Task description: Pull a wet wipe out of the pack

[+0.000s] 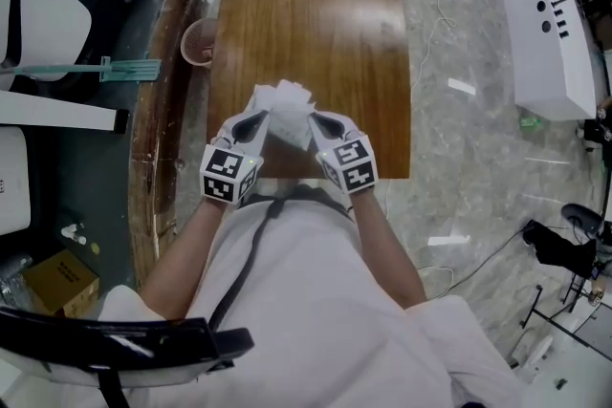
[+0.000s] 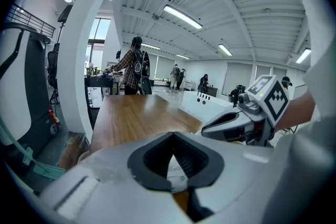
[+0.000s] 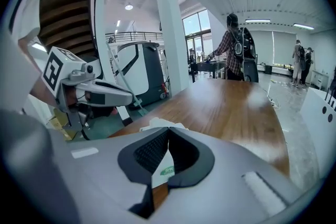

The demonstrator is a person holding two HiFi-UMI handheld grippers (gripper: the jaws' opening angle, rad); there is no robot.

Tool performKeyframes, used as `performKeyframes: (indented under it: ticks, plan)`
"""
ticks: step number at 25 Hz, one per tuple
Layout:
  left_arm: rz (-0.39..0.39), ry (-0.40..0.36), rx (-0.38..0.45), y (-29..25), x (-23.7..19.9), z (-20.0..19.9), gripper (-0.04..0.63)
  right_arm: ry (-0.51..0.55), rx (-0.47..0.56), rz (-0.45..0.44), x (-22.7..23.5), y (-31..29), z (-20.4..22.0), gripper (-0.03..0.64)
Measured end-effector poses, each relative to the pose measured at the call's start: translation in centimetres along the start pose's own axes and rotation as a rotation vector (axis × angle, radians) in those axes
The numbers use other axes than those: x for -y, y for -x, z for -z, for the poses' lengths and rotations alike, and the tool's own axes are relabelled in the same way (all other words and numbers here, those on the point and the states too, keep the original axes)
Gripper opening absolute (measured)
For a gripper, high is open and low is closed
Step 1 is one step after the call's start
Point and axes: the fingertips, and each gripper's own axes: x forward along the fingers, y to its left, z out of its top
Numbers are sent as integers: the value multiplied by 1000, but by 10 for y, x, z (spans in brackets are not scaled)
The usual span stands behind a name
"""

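1. Because a wipe only comes free if the pack [image 1: 292, 131] is braced, it is held up between both grippers at the near edge of the wooden surface [image 1: 306, 5], just in front of the person's body.
2. Crumpled white wipe [image 1: 285, 96] stands out of the pack's far side, judged partly drawn out but not yet free.
3. On the left gripper [image 1: 253, 122], the fingers [image 2: 152, 157] are closed at their tips, with white pack film showing between them.
4. On the right gripper [image 1: 323, 123], the fingers [image 3: 181, 152] are likewise pinched together on the pack. I cannot tell whether either pair also catches the wipe.
5. Gripping from opposite sides lets one hand anchor while the other pulls, a sensible arrangement in my judgement.
6. A green logo [image 3: 166, 169] shows on the pack, too small to read.
7. Each marker cube [image 1: 229, 175] carries black-and-white squares and no words.
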Motion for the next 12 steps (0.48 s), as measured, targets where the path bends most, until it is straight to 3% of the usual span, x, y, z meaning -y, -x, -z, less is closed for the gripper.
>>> performKeyframes:
  ticks: [12]
  plan:
    - [38,-21,15,0,11,-4,6,-26,41,63,6,29,3,11]
